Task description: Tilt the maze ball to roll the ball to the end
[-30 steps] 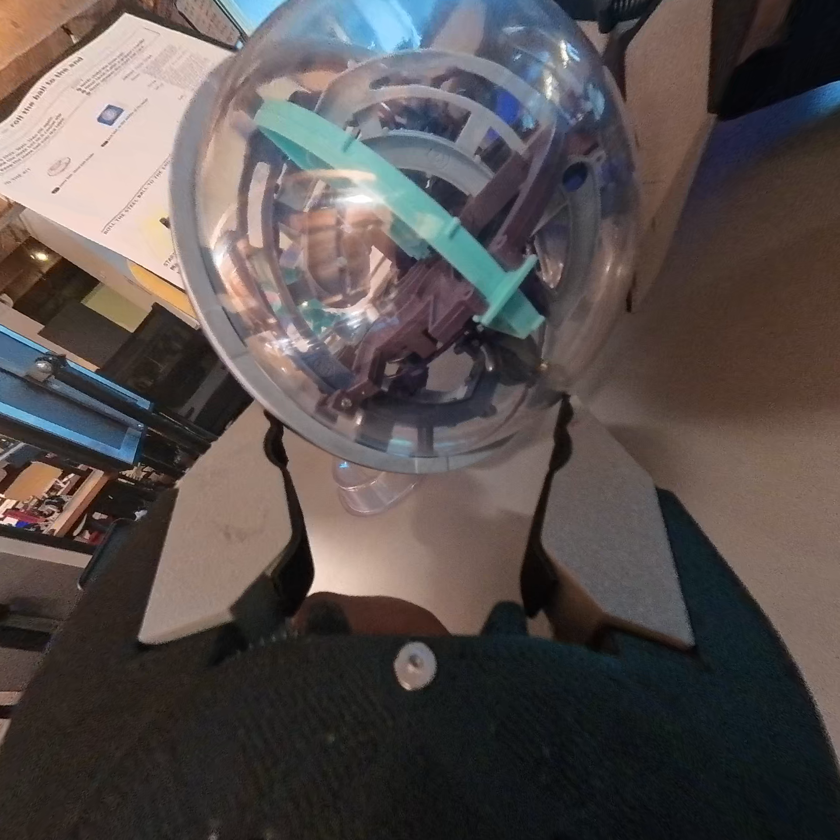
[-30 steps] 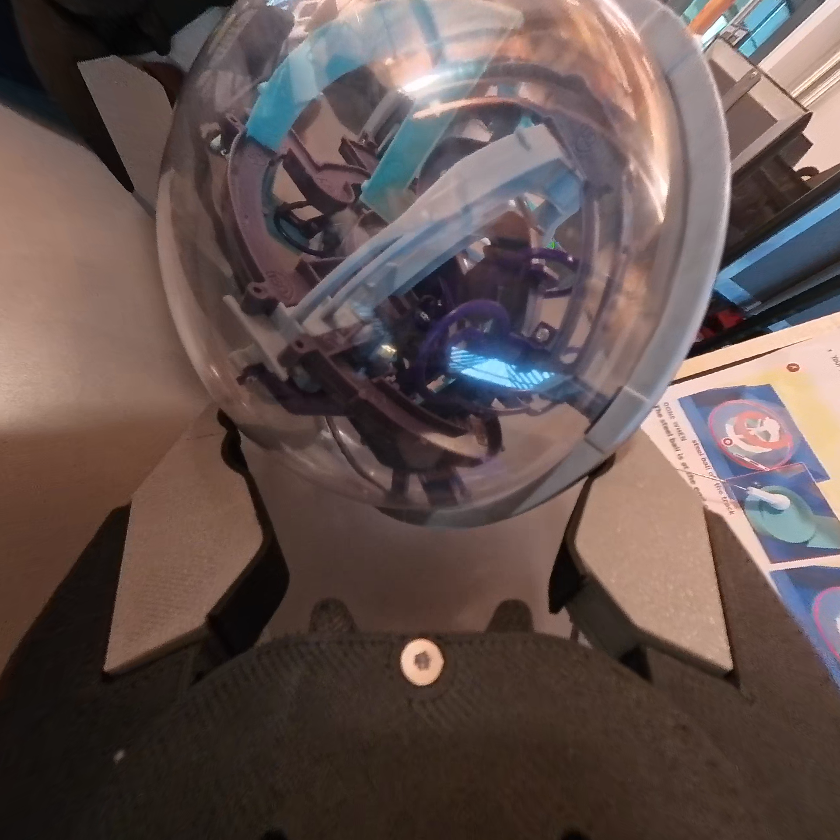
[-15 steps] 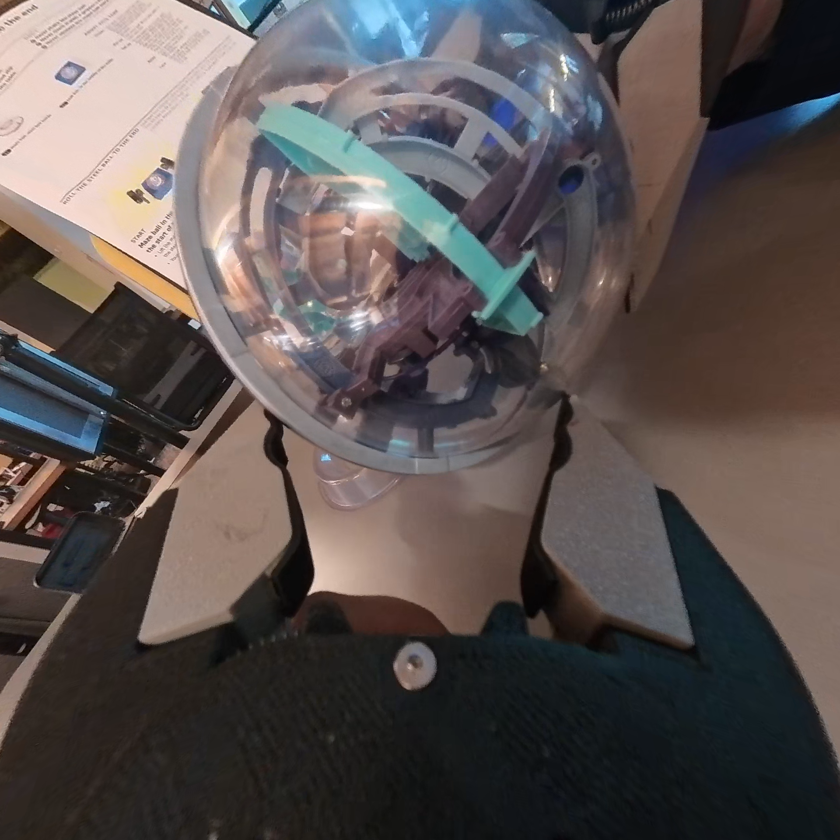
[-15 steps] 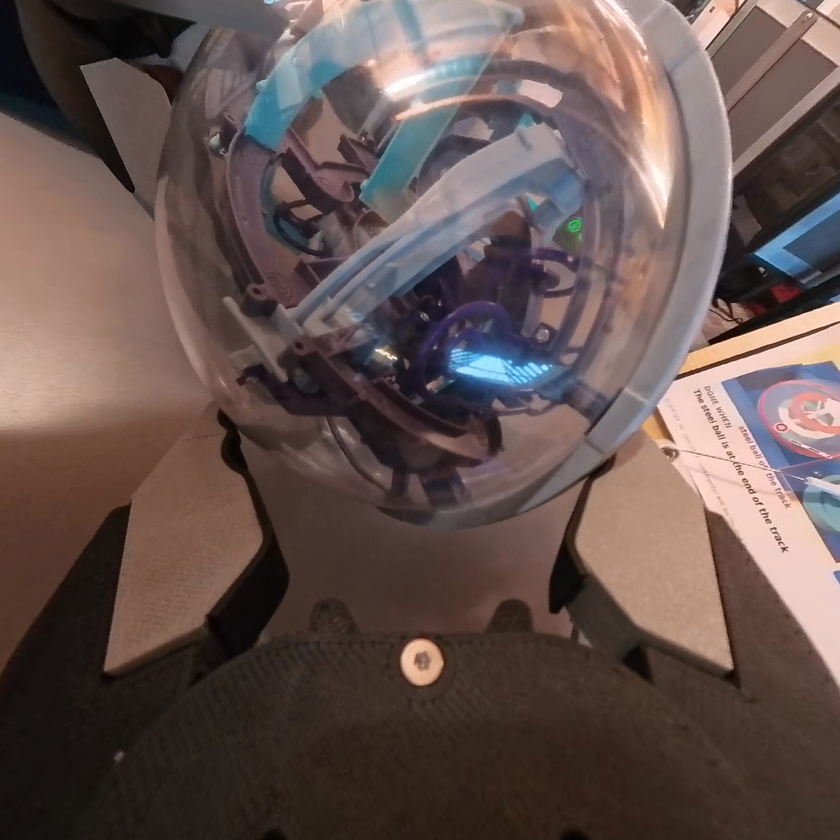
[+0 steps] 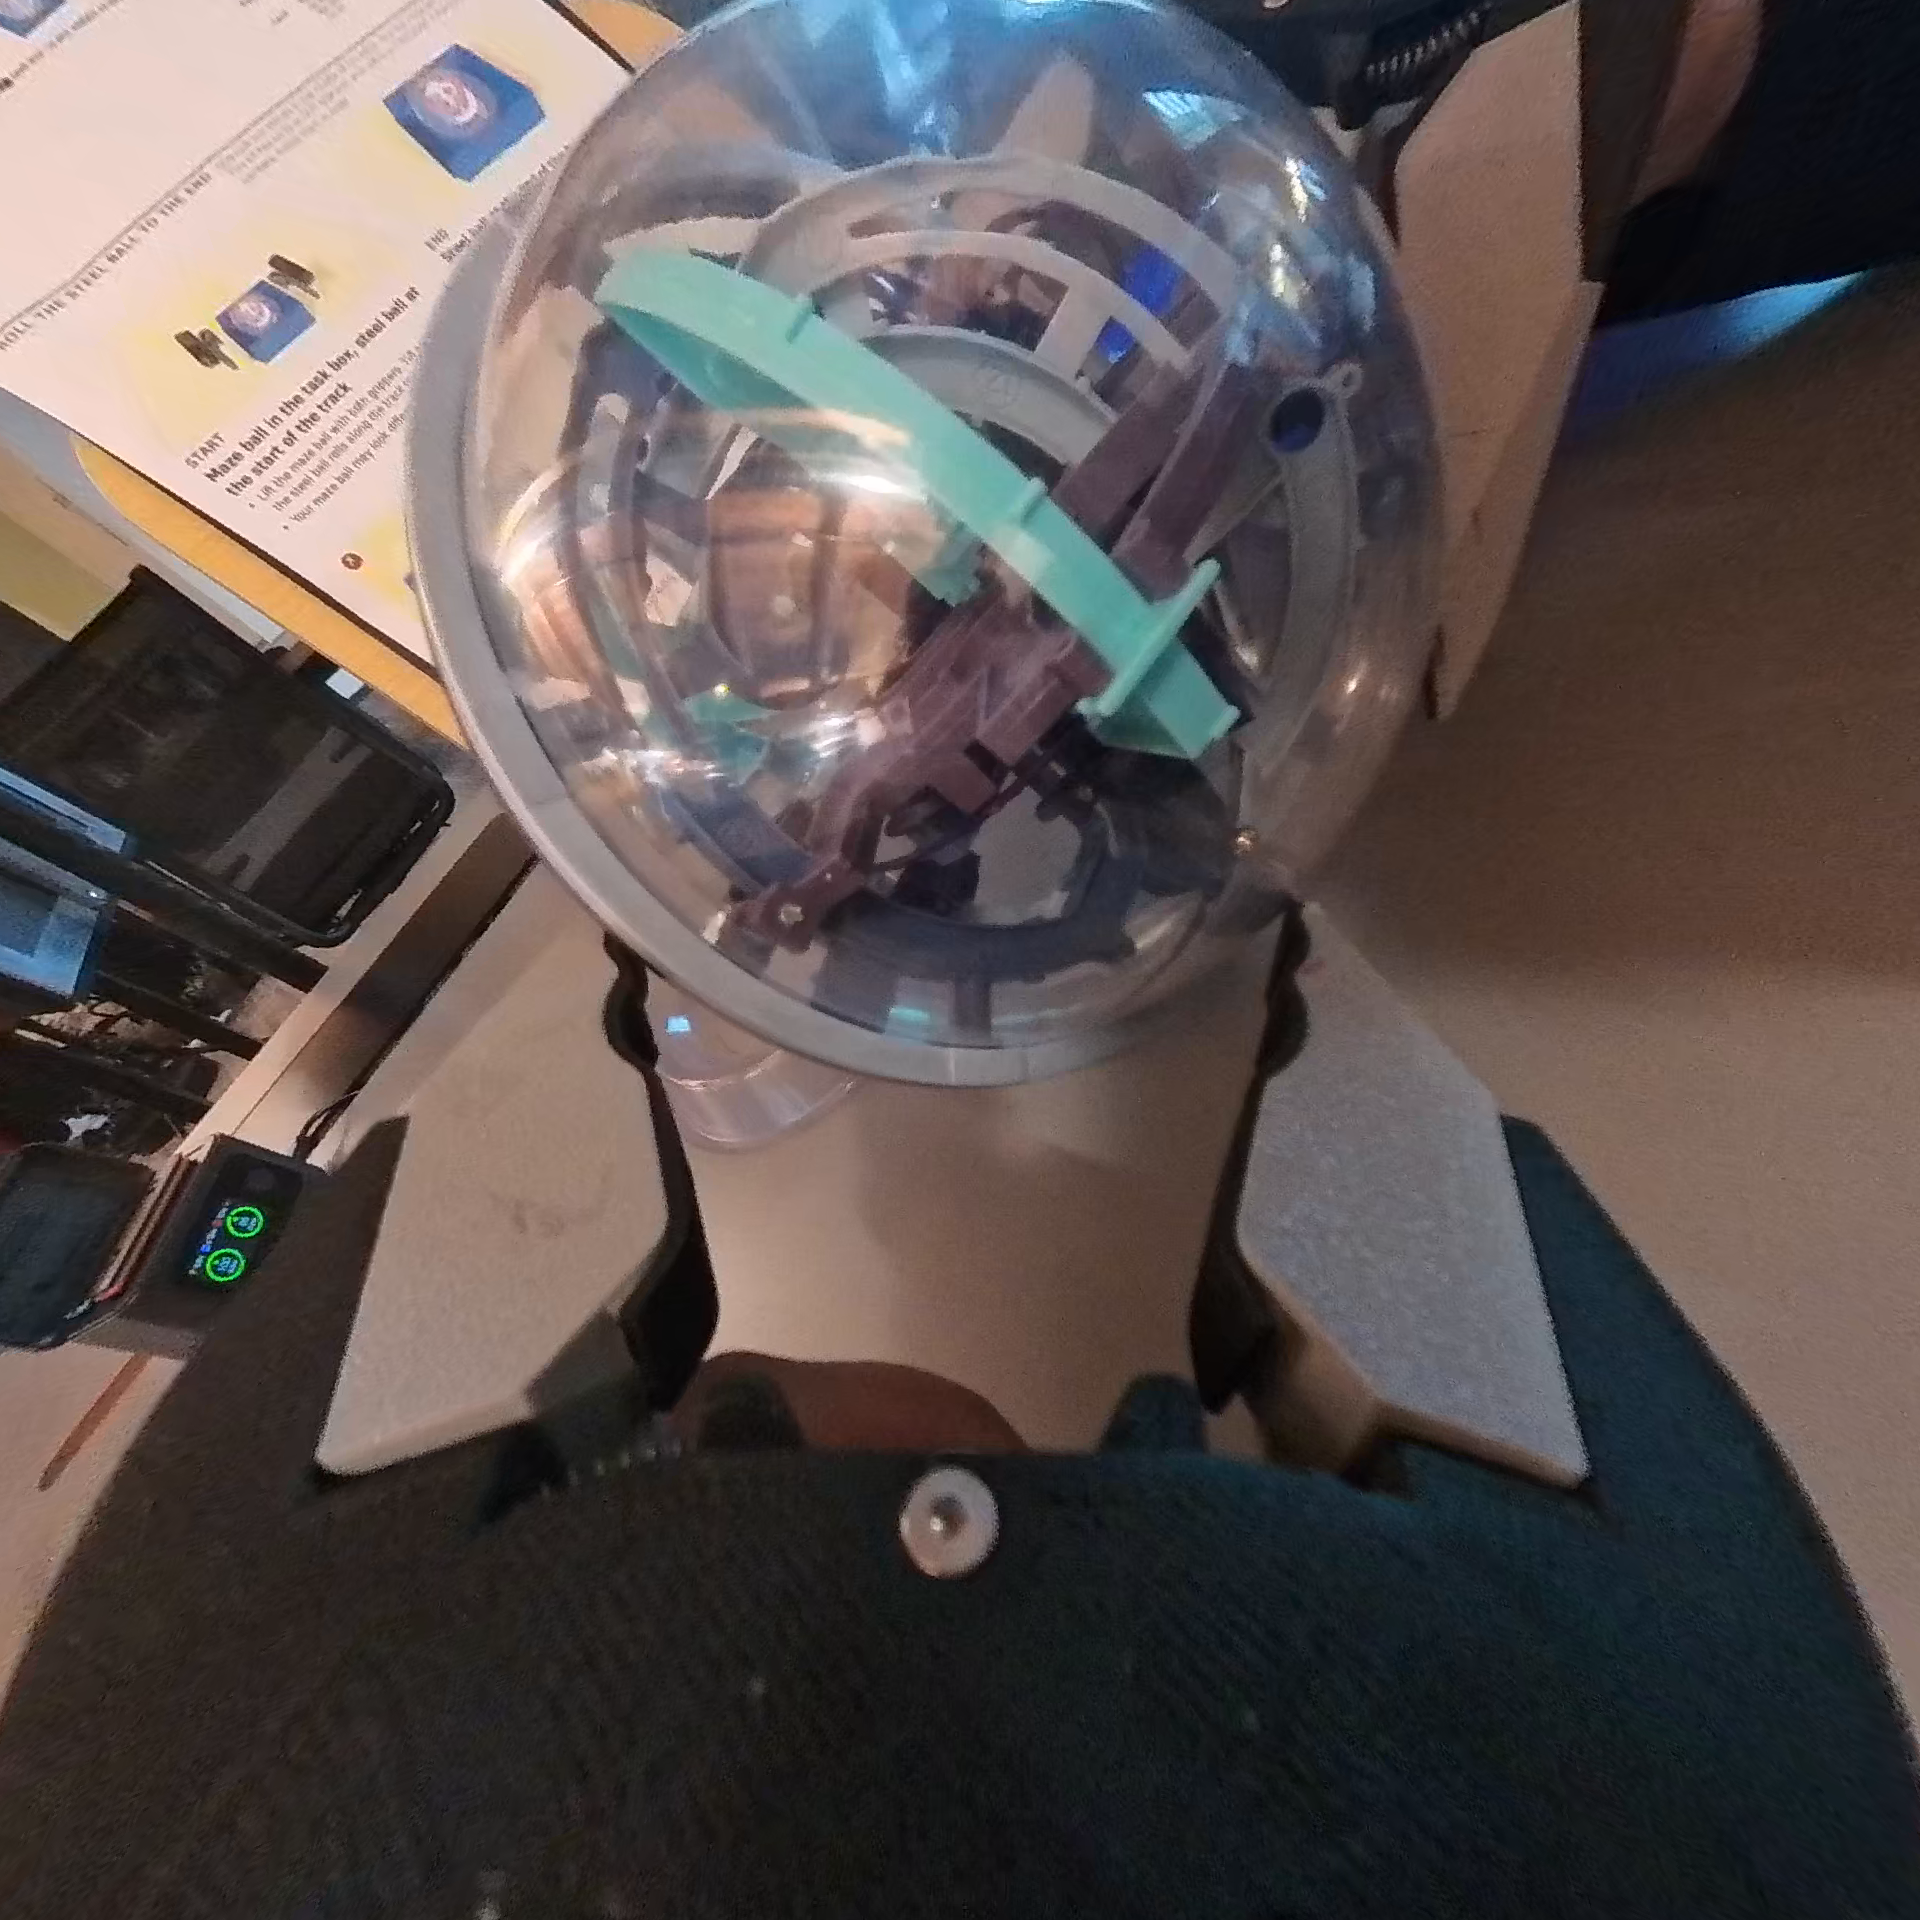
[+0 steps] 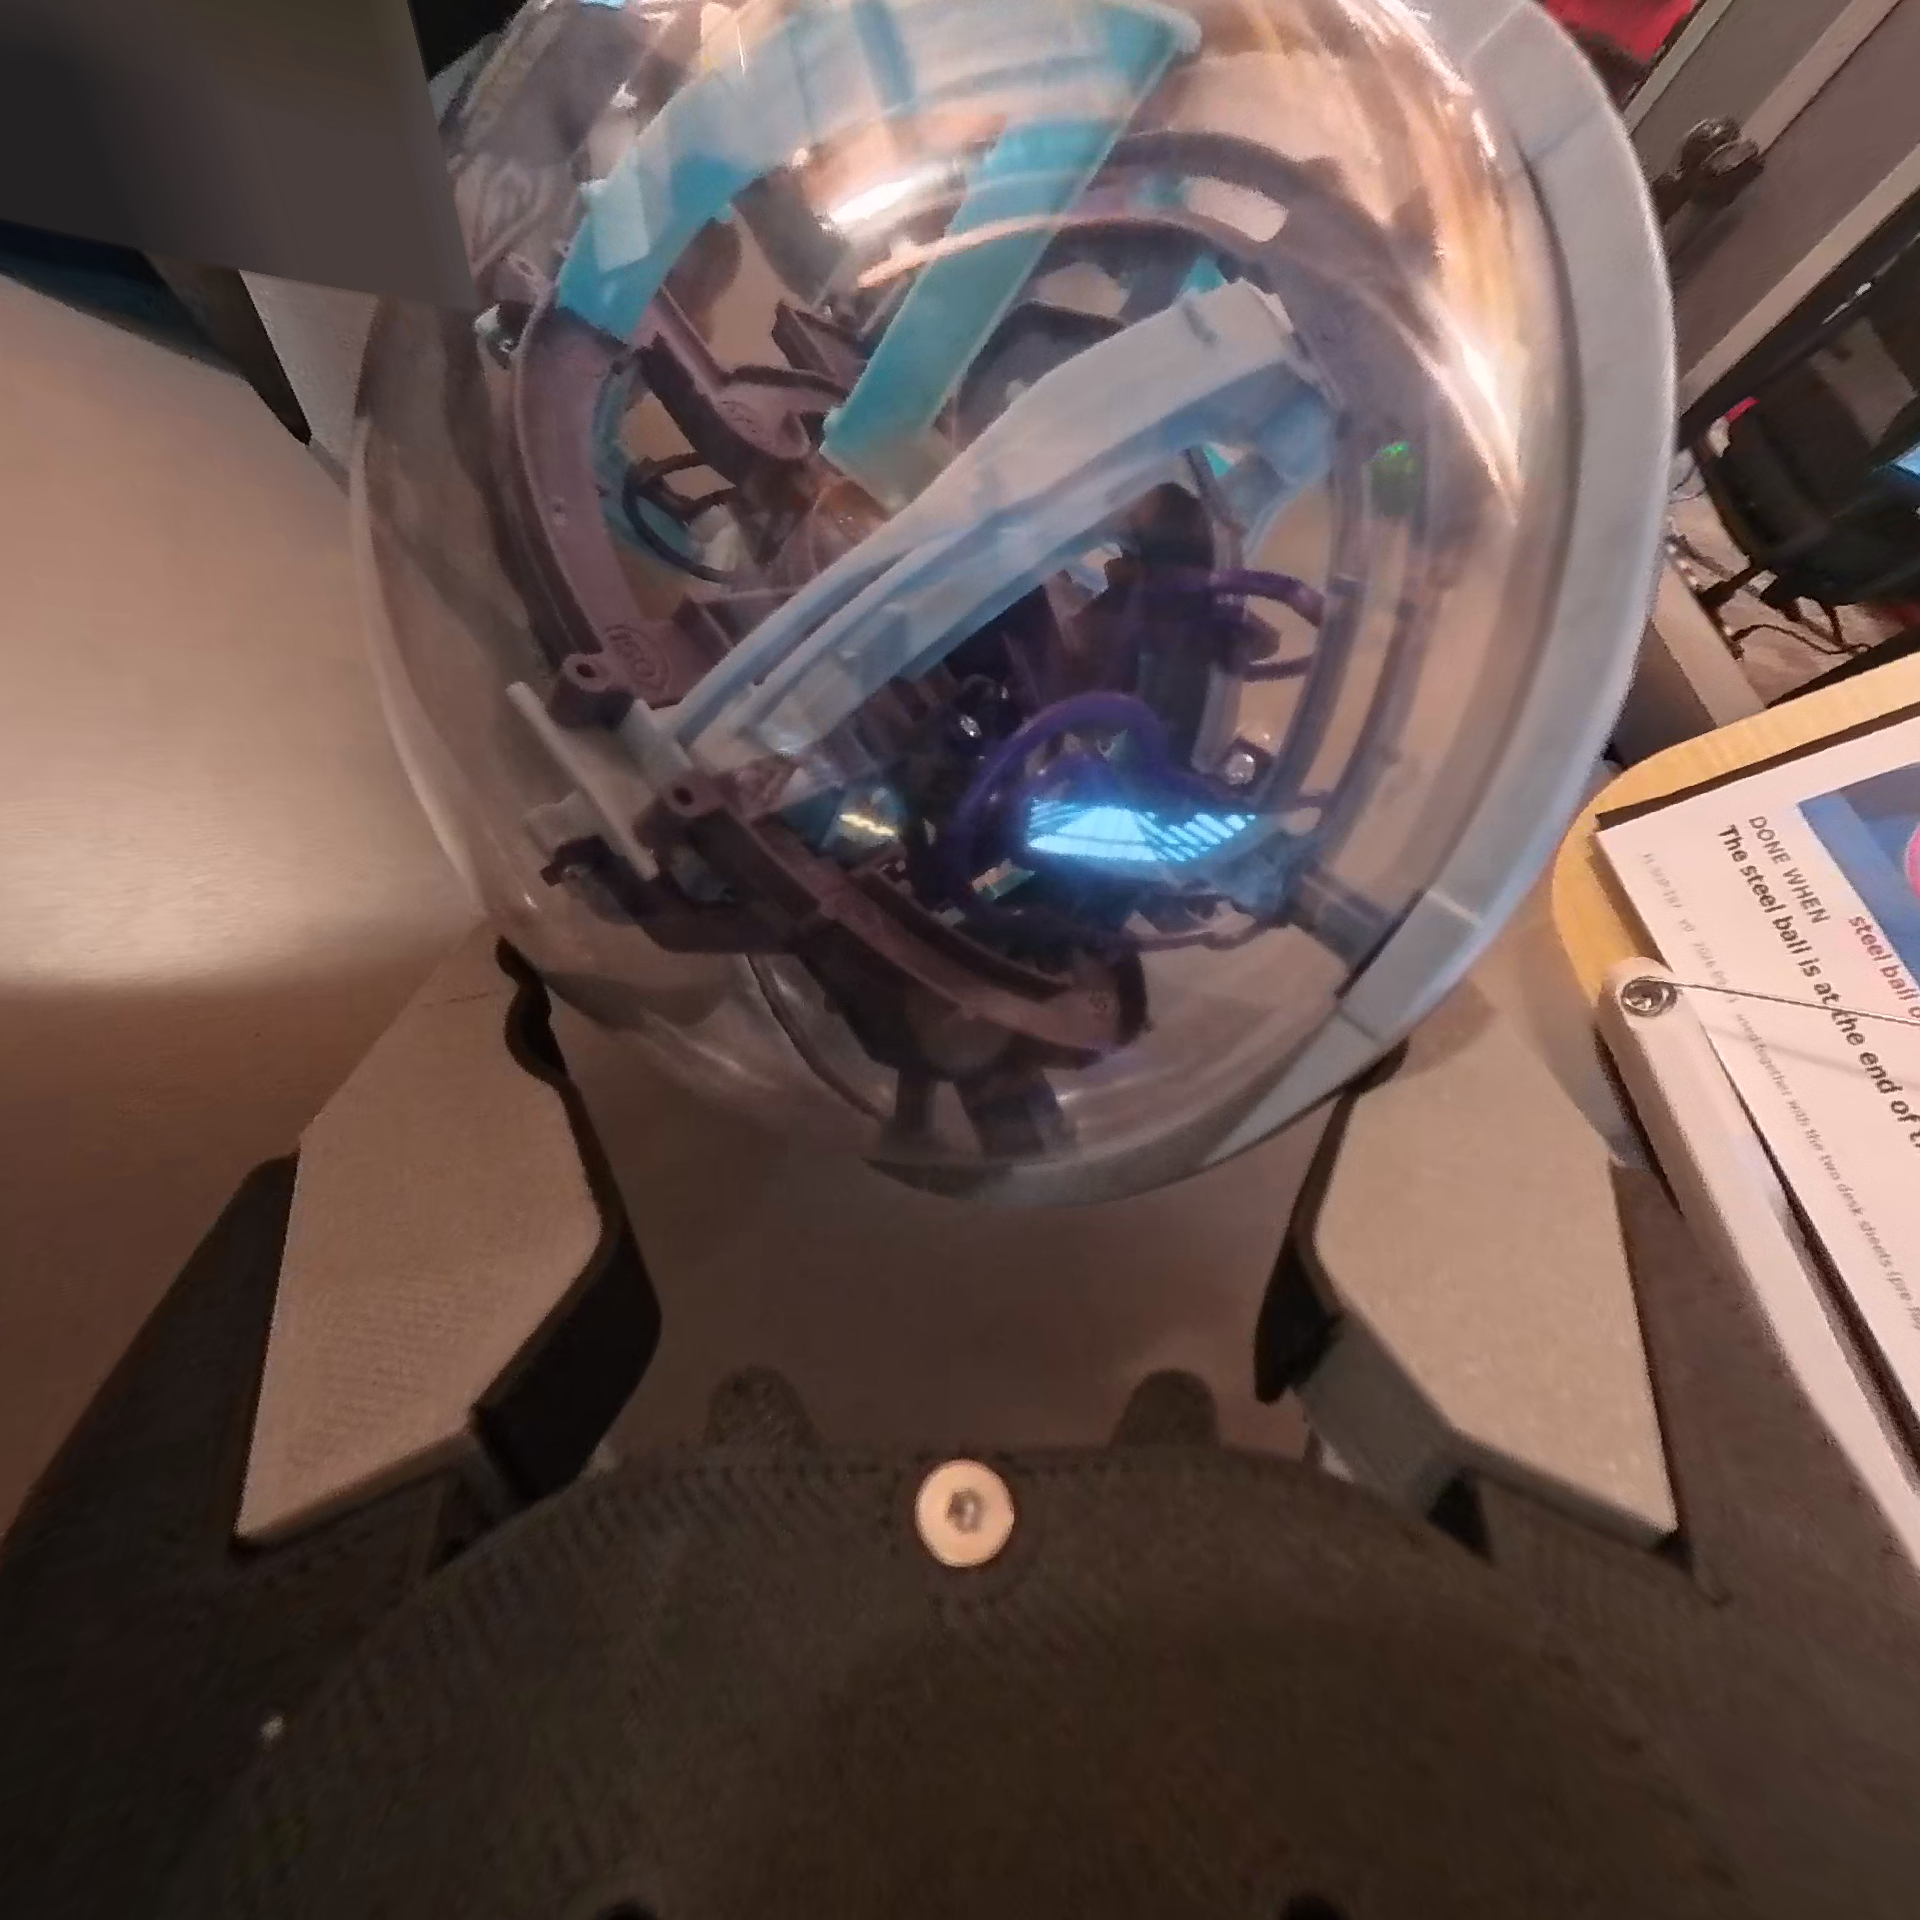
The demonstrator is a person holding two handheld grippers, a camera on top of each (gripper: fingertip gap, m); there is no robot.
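1. The maze ball was a big see-through ball with a gray ring around its middle. It was up off the table, held between two claws.
2. Inside it were curved tracks: a green one, some purple ones and a pale blue one. I could not find the little steel ball for sure. A shiny dot sat near the purple loop, but it might only have been a screw.
3. From the left claw, the maze ball lay straight ahead at 12 o'clock. The claw's two black fingers were spread wide and pressed on the bottom of the ball.
4. From the right claw, the ball was also at 12 o'clock. This claw was wide too, and the ball sat between its tips.
5. Both claws looked equally close, so I think they must tip the ball together.
6. The gray ring leaned from 10 o'clock down to 5 o'clock in the left view. The green track sloped down toward 4 o'clock, so I guess a ball on it would roll that way.
7. A small clear stand sat on the tan table under the ball.
8. A paper sheet with pictures lay at 10 o'clock, and another sheet at 3 o'clock in the right view.
9. A small black box with green lights sat at 8 o'clock.
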